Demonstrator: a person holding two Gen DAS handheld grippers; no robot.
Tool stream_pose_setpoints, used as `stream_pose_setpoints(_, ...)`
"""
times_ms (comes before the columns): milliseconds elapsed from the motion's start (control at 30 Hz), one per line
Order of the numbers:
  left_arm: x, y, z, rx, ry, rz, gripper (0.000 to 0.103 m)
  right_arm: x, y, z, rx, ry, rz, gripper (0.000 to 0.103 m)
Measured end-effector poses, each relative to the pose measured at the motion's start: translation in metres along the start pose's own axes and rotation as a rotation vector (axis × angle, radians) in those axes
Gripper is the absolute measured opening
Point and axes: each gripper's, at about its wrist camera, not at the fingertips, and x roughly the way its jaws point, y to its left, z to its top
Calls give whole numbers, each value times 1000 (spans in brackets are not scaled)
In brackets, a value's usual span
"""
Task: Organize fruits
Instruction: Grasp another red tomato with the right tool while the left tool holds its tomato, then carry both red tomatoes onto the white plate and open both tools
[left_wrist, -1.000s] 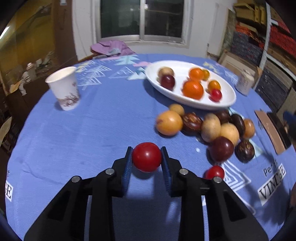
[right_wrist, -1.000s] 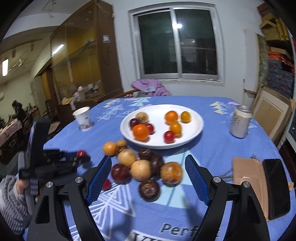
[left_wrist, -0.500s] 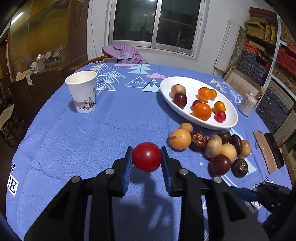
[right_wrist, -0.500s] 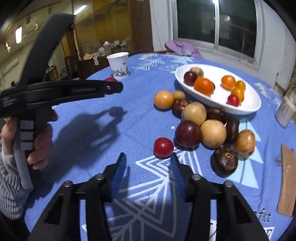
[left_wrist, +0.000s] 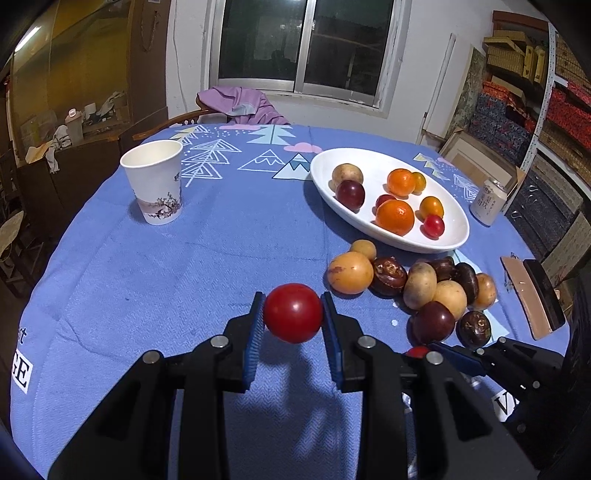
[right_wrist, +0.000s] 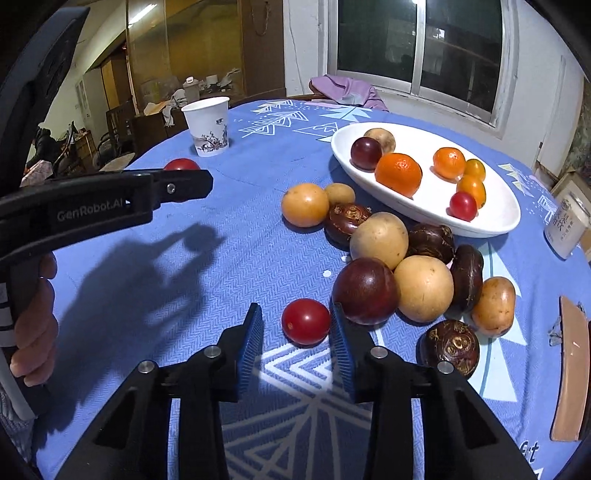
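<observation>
My left gripper (left_wrist: 292, 314) is shut on a red tomato (left_wrist: 292, 312) and holds it above the blue tablecloth; it also shows in the right wrist view (right_wrist: 181, 164). My right gripper (right_wrist: 297, 325) is open, its jaws on either side of a small red cherry tomato (right_wrist: 306, 321) that lies on the cloth, with a gap on the left. A white oval plate (left_wrist: 448, 236) holds oranges, plums and small tomatoes. A pile of brown, tan and dark fruits (right_wrist: 384, 254) lies in front of the plate.
A paper cup (left_wrist: 155, 181) stands at the back left. A drink can (left_wrist: 489, 201) stands right of the plate. A brown wallet and a phone (left_wrist: 533, 295) lie at the right edge. A purple cloth hangs on a chair behind the table.
My right gripper has moved in from above the pile to the cherry tomato and narrowed around it. My left gripper has risen a little with the red tomato.
</observation>
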Motion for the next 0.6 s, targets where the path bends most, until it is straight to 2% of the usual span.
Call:
stream_pose_setpoints(200, 3, 0, -1, 6, 9, 3, 29, 4, -6, 1, 27, 12, 6, 27)
stream_pose_setpoints(367, 6, -1, -3, 15, 19, 0, 29, -2, -12, -1, 59, 4, 39, 26)
stream_pose_setpoints(600, 5, -2, -5, 16, 15, 0, 29, -60, -44, -7, 155, -155, 58, 26)
